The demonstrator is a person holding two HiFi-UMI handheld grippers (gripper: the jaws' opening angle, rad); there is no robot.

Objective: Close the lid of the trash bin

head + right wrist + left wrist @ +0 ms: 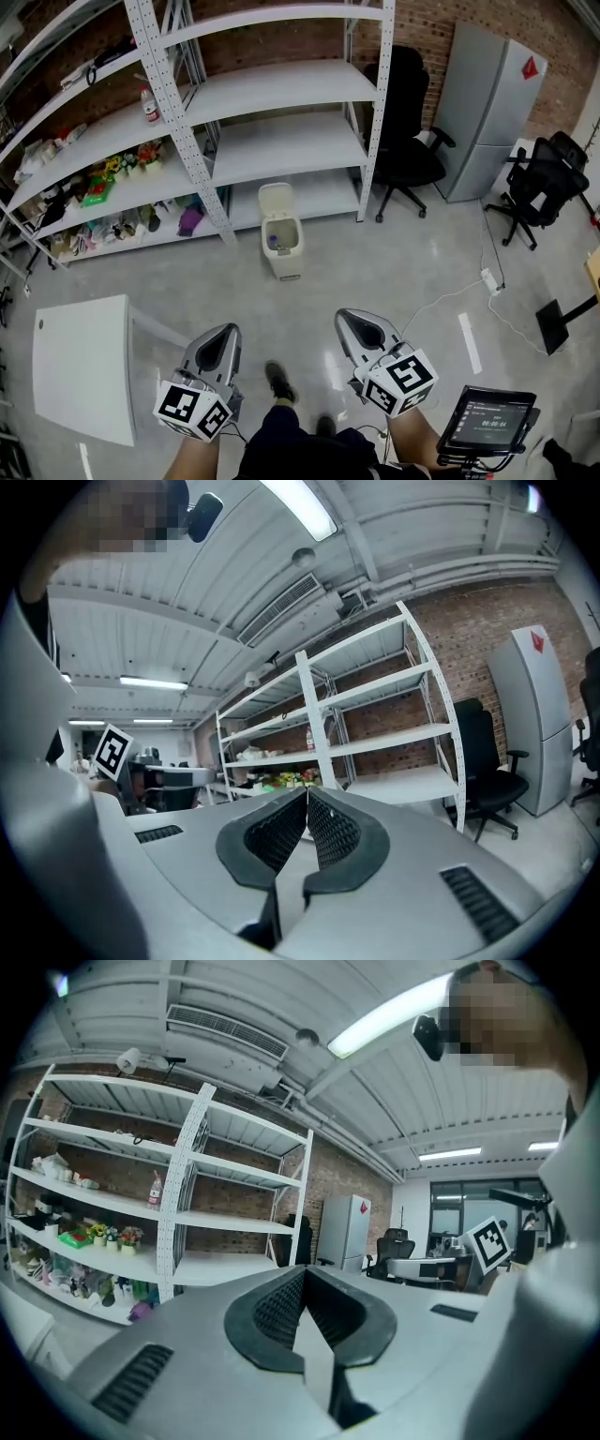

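The grey floor point(403, 281) is shiny. A small bin point(282, 255) stands on it with its lid point(274, 199) up, just in front of a big white rack point(281, 145). Two black chairs point(412, 141) point(539, 183), a grey fridge point(487, 112) and a white table point(84, 366) stand on the floor too. A plug strip point(489, 279) lies there with its cord. The rack's left shelves hold flowers point(127, 161), a bottle point(149, 105) and small things.

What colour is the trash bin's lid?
Cream, same as the trash bin; the lid shows best in the head view.
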